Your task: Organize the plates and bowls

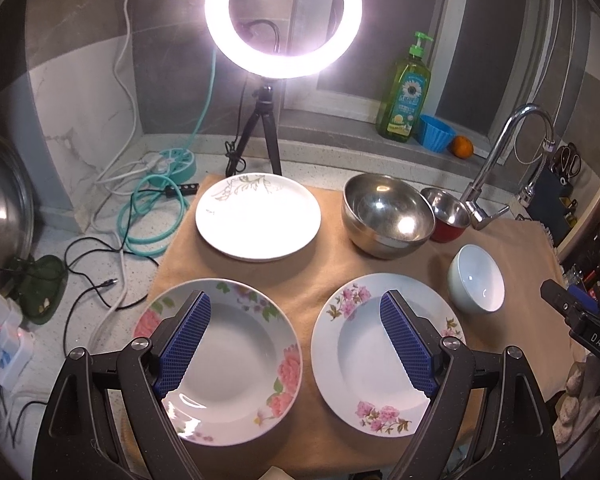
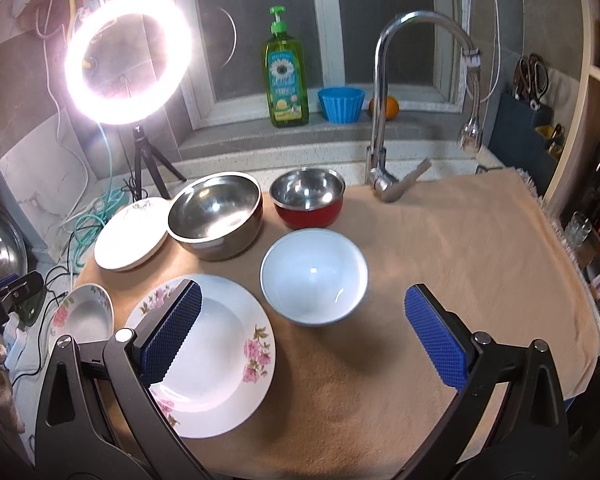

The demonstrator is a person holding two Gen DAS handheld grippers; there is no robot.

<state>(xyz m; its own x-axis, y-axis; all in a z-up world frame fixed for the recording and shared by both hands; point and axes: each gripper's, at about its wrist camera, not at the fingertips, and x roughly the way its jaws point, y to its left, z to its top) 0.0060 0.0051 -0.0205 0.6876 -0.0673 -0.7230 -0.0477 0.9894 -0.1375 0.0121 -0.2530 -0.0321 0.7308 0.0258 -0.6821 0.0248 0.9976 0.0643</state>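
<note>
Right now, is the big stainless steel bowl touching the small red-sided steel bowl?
Cannot tell. In the right wrist view the big steel bowl and the red-sided bowl sit nearly rim to rim; the left wrist view overlaps them.

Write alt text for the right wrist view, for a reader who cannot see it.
The open right gripper hovers empty over a tan cloth, with a white bowl just ahead and a pink-flowered plate at lower left. Behind stand a large steel bowl, a red-sided steel bowl and a faucet.
</note>
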